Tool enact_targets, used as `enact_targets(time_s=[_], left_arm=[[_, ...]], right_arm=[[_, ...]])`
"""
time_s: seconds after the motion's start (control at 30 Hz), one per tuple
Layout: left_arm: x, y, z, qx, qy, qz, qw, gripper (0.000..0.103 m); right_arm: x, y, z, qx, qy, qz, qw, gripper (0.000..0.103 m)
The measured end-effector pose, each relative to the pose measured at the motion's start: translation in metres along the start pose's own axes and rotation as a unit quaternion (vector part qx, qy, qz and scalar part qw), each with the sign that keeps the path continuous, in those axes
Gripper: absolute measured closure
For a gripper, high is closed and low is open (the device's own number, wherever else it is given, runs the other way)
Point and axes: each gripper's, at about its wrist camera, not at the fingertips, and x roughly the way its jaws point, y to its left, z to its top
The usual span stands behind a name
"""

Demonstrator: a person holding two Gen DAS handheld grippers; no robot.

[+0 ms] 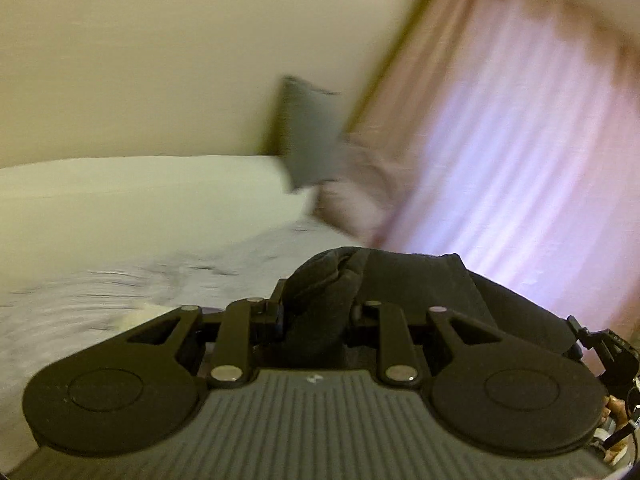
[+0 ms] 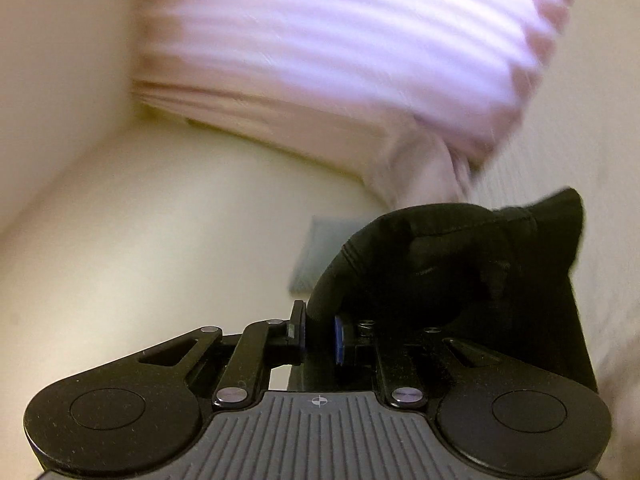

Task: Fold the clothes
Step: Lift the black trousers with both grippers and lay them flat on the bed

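Observation:
A black garment (image 1: 404, 288) is bunched between the fingers of my left gripper (image 1: 316, 312), which is shut on it; the cloth spreads off to the right, high over the bed. In the right wrist view the same black garment (image 2: 460, 264) bulges up and to the right from my right gripper (image 2: 320, 332), whose pads are shut on a fold of it. Both views are blurred by motion. The fingertips of both grippers are mostly hidden by the cloth.
A bed with a pale patterned sheet (image 1: 120, 280) and a white pillow (image 1: 140, 192) lies below left. A grey cushion (image 1: 312, 136) stands against the cream wall (image 1: 140, 60). Pink curtains (image 1: 520, 140) hang at the right; they fill the top as pink curtains (image 2: 340, 40).

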Motion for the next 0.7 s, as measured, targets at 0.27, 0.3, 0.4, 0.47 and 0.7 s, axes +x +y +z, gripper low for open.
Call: enact_targets(time_s=[0.27, 0.3, 0.4, 0.47, 0.7], left_arm=[[-0.028, -0.123, -0.072, 0.004, 0.084, -0.155, 0.9842, 0.083], [-0.034, -0.139, -0.086, 0.005, 0.099, -0.17, 0.9805, 0.083], [-0.05, -0.185, -0.131, 0.003, 0.146, -0.206, 0.9677, 0.083], [-0.061, -0.213, -0.16, 0.003, 0.175, -0.216, 0.9606, 0.083], [-0.058, -0.314, -0.292, 0.057, 0.305, -0.121, 0.9428, 0.075]], right_arm=[[-0.23, 0.081, 0.075, -0.095, -0.14, -0.033, 0.985, 0.091], [-0.26, 0.089, 0.081, -0.108, -0.152, -0.046, 0.981, 0.091], [-0.352, 0.112, 0.094, -0.148, -0.18, -0.096, 0.968, 0.091], [-0.398, 0.124, 0.097, -0.167, -0.184, -0.136, 0.959, 0.091], [-0.491, 0.102, 0.118, -0.157, -0.091, -0.317, 0.931, 0.055]])
